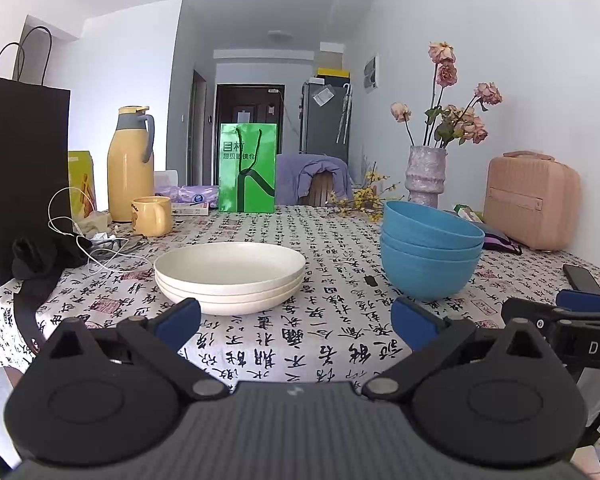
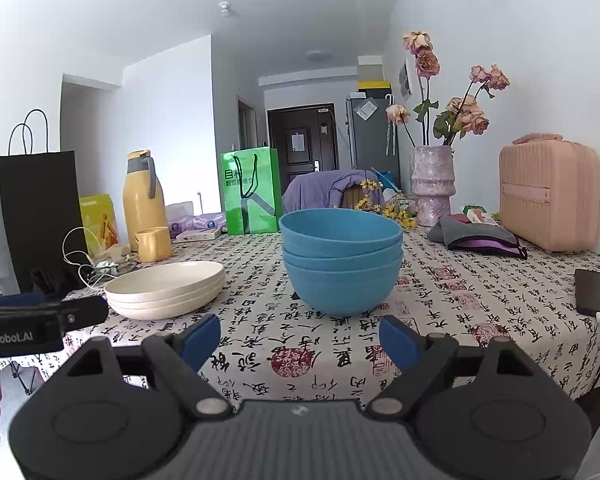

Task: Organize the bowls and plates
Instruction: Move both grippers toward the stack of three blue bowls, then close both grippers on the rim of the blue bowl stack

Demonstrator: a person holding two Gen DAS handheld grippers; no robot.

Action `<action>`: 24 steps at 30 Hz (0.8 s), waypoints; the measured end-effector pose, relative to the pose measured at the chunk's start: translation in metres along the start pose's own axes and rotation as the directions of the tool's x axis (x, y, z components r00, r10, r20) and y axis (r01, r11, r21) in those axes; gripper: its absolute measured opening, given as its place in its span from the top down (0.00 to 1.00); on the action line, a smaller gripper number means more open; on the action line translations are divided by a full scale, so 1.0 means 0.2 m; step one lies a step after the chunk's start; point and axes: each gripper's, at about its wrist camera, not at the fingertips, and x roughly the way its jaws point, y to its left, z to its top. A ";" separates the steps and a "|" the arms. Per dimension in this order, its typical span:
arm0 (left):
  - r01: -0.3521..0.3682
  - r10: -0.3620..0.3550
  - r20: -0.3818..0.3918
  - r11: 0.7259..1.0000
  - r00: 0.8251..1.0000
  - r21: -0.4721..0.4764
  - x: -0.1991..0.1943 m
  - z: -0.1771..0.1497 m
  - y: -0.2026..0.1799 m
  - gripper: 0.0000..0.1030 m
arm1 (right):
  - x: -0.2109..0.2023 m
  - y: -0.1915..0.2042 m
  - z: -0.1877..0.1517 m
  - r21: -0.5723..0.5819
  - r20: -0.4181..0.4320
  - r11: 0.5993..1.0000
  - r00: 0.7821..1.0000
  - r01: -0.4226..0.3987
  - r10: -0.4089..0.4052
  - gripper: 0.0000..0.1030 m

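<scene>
The left gripper is closest to us. Its two blue pads stand wide apart and hold nothing. It hangs over the near edge of the worktop, which has a white cloth with black writing on it. Just past it sits a stack of three cream plates, a little left of the middle.

The right gripper is wide open too, with nothing between its blue pads. It also hangs over the near edge. Right in front of it is a stack of three blue bowls, one inside the other. The bowls stand to the right of the plates, near them but not touching.

By the left edge stand a black paper bag, a yellow jug and a yellow mug. A green bag stands at the far edge. At the far right corner are a vase with dried roses and a pink case. A black phone lies by the right edge with a white cable plugged in.
</scene>
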 end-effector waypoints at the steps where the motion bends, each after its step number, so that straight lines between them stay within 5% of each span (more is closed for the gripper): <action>1: -0.001 0.001 -0.003 1.000 1.000 0.002 0.01 0.00 0.00 0.00 | 0.01 -0.01 0.00 0.005 -0.002 1.000 1.000 0.002 -0.002 0.16; 24: 0.132 -0.134 -0.115 0.991 0.984 -0.021 0.53 0.24 -0.14 0.00 | 0.34 -0.30 0.23 0.059 -0.021 0.995 0.997 0.077 -0.076 0.16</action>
